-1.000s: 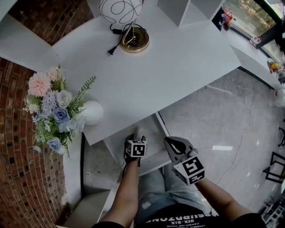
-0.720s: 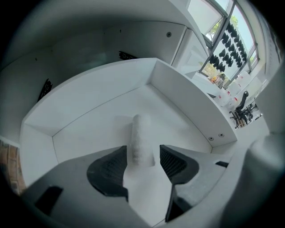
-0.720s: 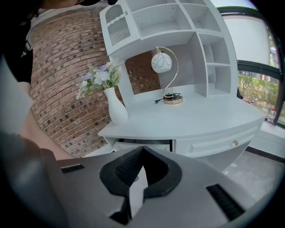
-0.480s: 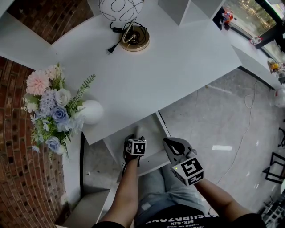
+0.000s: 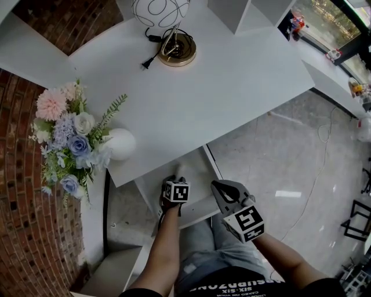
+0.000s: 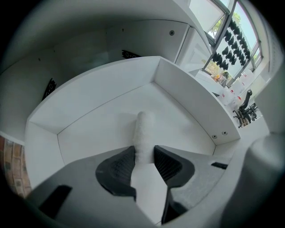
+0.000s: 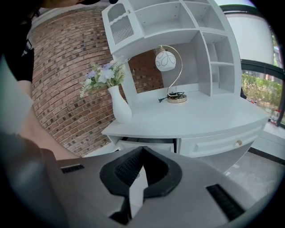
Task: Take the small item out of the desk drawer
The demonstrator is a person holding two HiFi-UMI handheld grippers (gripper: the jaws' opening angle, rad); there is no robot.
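Your left claw (image 6: 144,151), just now closing, seems to pinch the white roll (image 6: 143,127) between its jaws; your right claw (image 7: 141,150) is closed and empty.

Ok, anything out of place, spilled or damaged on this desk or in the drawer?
Nothing is spilled or damaged. One oddity: the lamp has its plug lying loose on the desk, with the cord bunched round the gold base, so it looks unplugged. The open drawer shows a small white item lying flat.
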